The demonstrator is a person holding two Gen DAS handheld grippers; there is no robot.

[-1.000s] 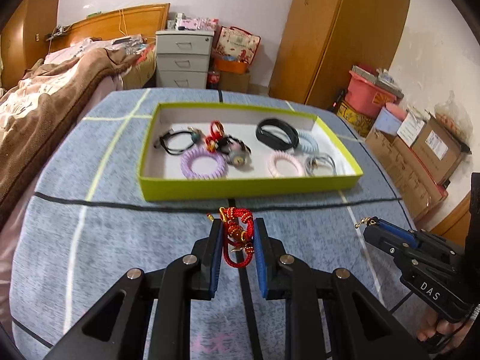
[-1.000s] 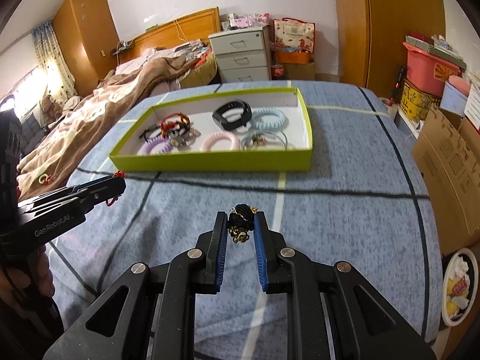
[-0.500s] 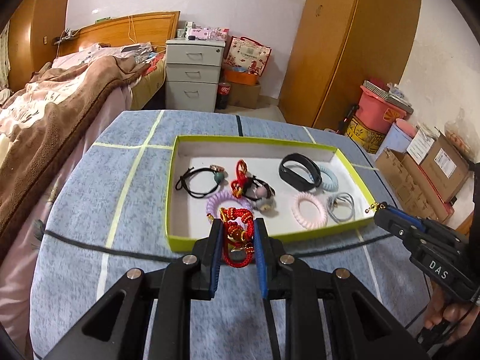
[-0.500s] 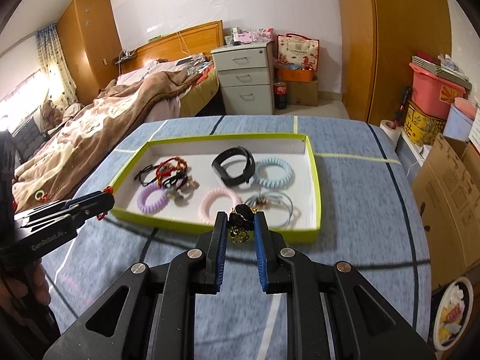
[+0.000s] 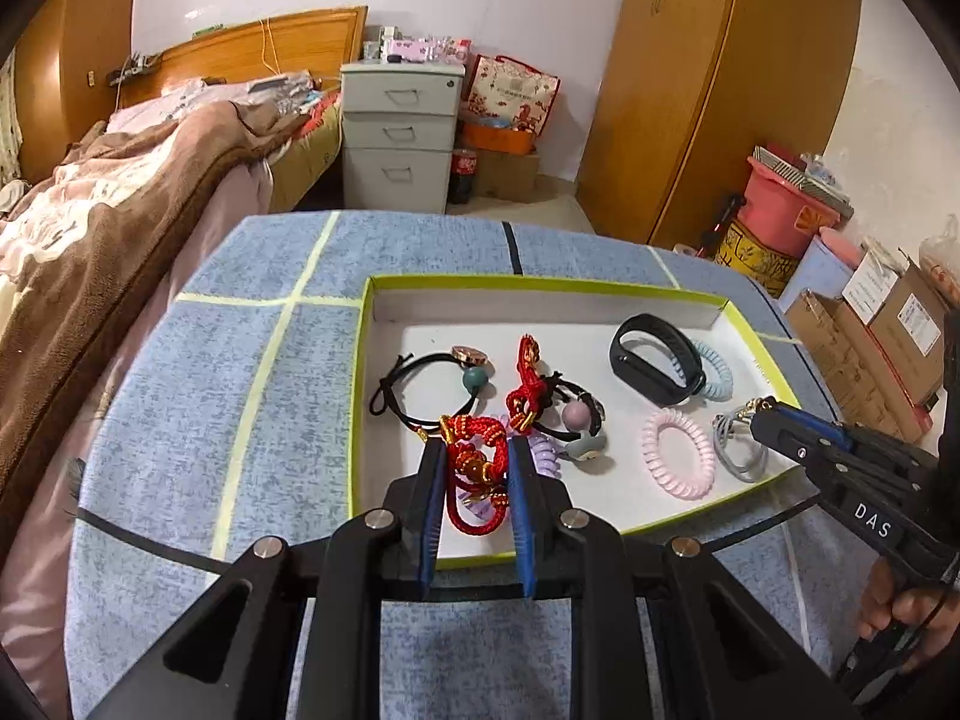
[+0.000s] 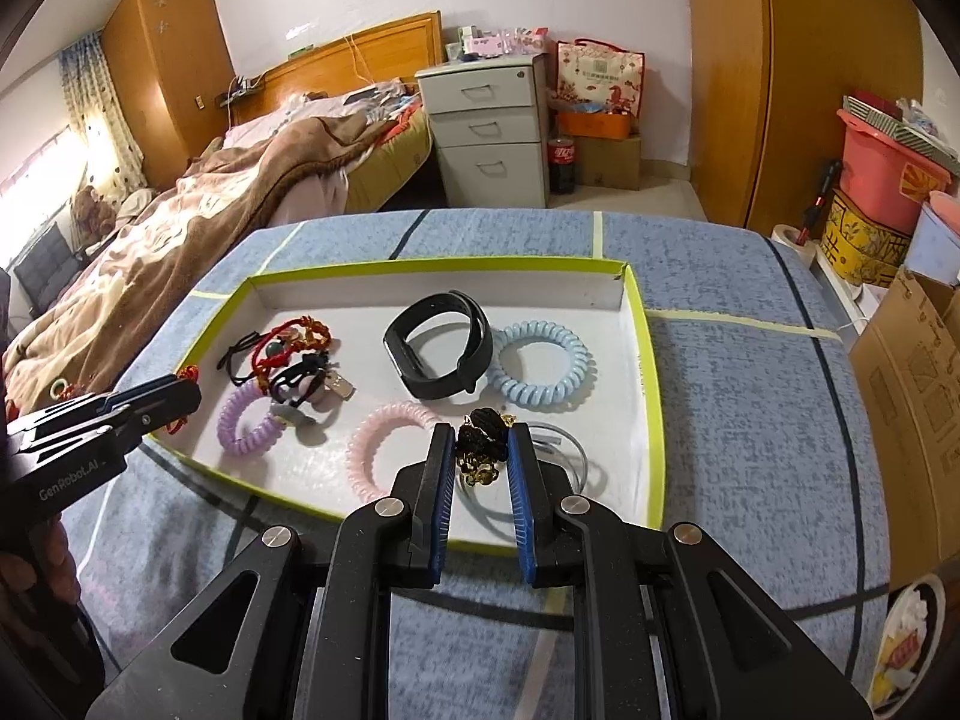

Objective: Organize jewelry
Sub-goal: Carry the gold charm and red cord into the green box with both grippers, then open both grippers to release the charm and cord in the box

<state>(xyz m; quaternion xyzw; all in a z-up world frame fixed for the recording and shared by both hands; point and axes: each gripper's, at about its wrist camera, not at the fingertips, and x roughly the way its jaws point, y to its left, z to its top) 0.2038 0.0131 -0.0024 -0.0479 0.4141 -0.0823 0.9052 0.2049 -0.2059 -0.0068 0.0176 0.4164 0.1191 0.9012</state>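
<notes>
A green-edged white tray (image 5: 360,396) (image 6: 654,420) on the blue cloth holds several bracelets and hair ties. My left gripper (image 5: 475,456) is shut on a red and gold braided bracelet (image 5: 474,474) and holds it above the tray's near left part, over a purple coil tie (image 5: 543,453). My right gripper (image 6: 480,447) is shut on a black and gold bracelet (image 6: 483,444), above the tray's near right part, between a pink coil tie (image 6: 384,438) and a grey ring (image 6: 567,456). Each gripper shows in the other's view: the right one (image 5: 762,414), the left one (image 6: 180,390).
In the tray lie a black band (image 6: 438,348), a light blue coil tie (image 6: 540,366), a black tie with a green bead (image 5: 432,384) and a red knotted cord (image 5: 528,384). A bed (image 5: 90,210) stands left, drawers (image 5: 399,138) behind, boxes (image 5: 888,324) right.
Both grippers have moved forward from the bare cloth to over the near part of the tray, each still holding its bracelet.
</notes>
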